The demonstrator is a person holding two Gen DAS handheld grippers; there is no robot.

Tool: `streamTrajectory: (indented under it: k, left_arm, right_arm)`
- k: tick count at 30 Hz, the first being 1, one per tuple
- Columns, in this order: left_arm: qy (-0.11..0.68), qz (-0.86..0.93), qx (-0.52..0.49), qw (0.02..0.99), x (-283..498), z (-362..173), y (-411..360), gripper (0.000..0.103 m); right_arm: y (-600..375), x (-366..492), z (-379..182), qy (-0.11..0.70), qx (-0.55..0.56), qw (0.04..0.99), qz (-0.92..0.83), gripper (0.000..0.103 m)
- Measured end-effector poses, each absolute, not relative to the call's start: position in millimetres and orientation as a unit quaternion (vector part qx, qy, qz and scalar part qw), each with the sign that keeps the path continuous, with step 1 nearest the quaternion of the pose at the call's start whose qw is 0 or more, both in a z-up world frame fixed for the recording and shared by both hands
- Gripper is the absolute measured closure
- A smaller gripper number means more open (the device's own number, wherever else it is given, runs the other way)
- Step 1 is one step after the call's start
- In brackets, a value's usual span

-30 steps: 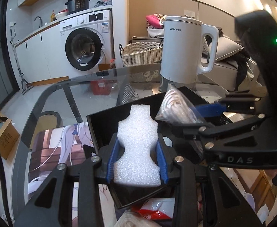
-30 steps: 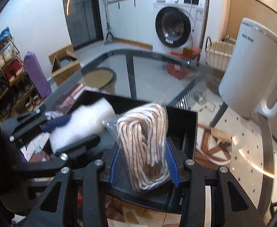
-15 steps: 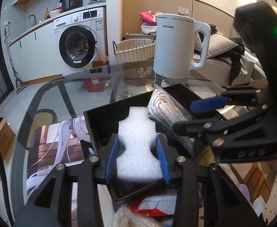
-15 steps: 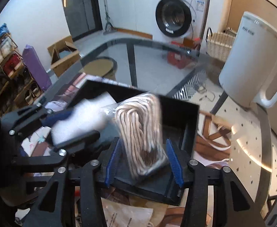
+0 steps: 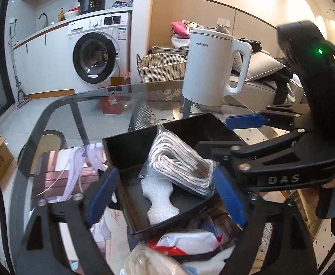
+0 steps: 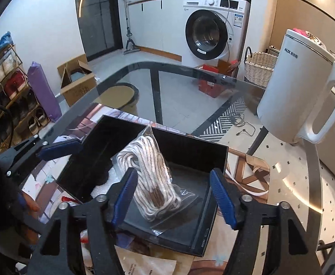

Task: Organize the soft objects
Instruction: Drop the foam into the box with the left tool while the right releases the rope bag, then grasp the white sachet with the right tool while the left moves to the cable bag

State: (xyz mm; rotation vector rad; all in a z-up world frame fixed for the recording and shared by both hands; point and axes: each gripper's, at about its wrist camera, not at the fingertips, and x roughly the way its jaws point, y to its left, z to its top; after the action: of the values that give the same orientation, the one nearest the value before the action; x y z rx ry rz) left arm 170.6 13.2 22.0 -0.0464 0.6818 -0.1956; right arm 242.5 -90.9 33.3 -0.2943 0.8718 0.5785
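A black open box point(image 5: 130, 146) point(image 6: 190, 151) sits on the glass table. In it lie a white foam piece point(image 5: 159, 202) point(image 6: 101, 186) and a clear bag of white rope point(image 5: 181, 162) point(image 6: 151, 181), which leans partly over the foam. My left gripper point(image 5: 165, 197) is open and empty, its blue pads spread wide over the box's near edge. My right gripper point(image 6: 174, 197) is open and empty, its pads either side of the rope bag without touching it. The right gripper also shows in the left wrist view point(image 5: 236, 142).
A white kettle point(image 5: 213, 68) point(image 6: 304, 87) stands on the table behind the box. A printed mat point(image 5: 64, 171) lies left of the box. Bagged soft items point(image 5: 185, 249) lie in front of it. A wicker basket point(image 5: 160, 67) and washing machine point(image 5: 96, 52) stand beyond.
Both grippers have opened. The foam piece and the rope bag have dropped into the black box, and both grippers have drawn back a little.
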Motion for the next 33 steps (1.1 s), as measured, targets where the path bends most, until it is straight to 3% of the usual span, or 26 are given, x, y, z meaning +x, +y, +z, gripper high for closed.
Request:
streamTrajectory:
  k: [2, 7, 13, 33]
  left_arm:
    - [0.333, -0.090, -0.032, 0.938, 165.6, 25.7, 16.0, 0.000]
    - [0.318, -0.078, -0.039, 0.944, 146.6, 32.5, 22.3, 0.000]
    - [0.311, -0.065, -0.041, 0.947, 118.5, 33.9, 31.6, 0.000]
    - [0.349, -0.081, -0.057, 0.932, 74.6, -14.1, 52.8, 0.000]
  right_arm:
    - [-99.8, 239.1, 37.0, 0.410, -0.126, 0.859, 0.278, 0.018]
    - [-123.1, 220.5, 48.0, 0.398, -0.084, 0.865, 0.294, 0.000]
    - [-157.6, 189.2, 48.5, 0.388, -0.033, 0.871, 0.299, 0.000]
    - [-172.0, 141.4, -4.7, 0.435, -0.012, 0.854, 0.284, 0.000]
